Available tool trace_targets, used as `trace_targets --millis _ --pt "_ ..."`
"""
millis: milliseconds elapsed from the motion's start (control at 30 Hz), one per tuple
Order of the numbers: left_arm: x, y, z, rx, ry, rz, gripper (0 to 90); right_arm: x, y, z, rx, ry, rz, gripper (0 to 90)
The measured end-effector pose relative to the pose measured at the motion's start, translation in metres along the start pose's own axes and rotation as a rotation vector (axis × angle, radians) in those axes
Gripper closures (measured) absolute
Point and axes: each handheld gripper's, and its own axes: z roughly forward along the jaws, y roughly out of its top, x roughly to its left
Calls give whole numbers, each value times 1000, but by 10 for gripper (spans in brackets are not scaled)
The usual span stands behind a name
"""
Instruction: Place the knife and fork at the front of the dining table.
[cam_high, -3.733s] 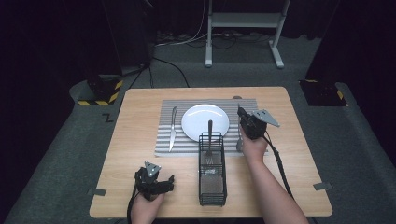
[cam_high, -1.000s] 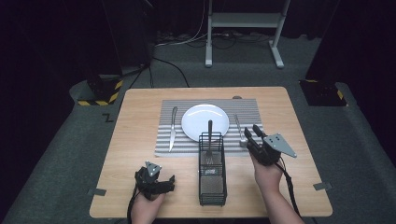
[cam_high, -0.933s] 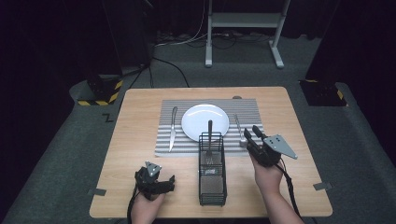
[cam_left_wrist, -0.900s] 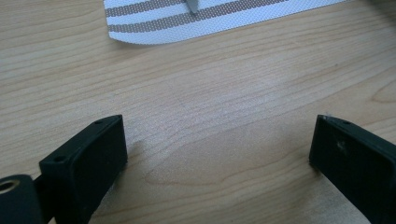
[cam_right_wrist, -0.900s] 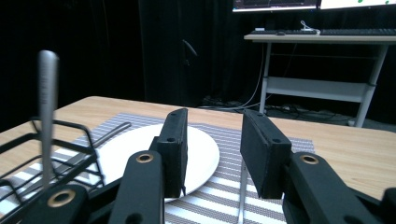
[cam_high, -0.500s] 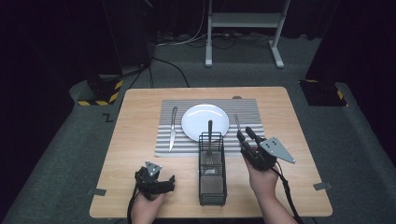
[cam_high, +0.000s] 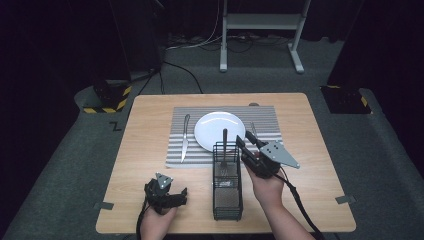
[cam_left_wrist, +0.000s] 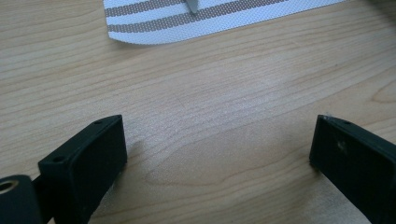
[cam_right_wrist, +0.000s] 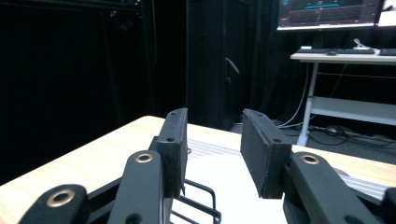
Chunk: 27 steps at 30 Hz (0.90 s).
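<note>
1 plate (cam_high: 218, 129), 1 knife (cam_high: 185, 136), 1 wire caddy (cam_high: 227, 192) (1 utensil (cam_high: 225, 145) inside), 2 grippers.

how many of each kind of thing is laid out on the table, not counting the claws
knife: 1
fork: 1
utensil standing in the basket: 1 (kind unclear)
plate: 1
placemat: 1
wire basket: 1
total: 6

Wooden table (cam_high: 150, 150) — striped placemat (cam_high: 176, 150), wire caddy (cam_high: 227, 200).
</note>
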Motion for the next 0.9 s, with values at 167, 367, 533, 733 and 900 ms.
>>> trace_targets --millis 167,367,533,733,900 --pt "0 0 0 1 2 2 35 6 -4 12 25 19 -7 612" --pt "0 0 0 1 0 1 35 11 -2 20 43 33 -4 613" --pt "0 0 0 1 -1 0 35 16 0 29 51 41 -20 613" --pt "0 0 0 1 -3 1 33 17 0 34 44 57 -17 628" --pt "1 0 0 1 -4 2 33 14 -2 41 66 56 -38 653"
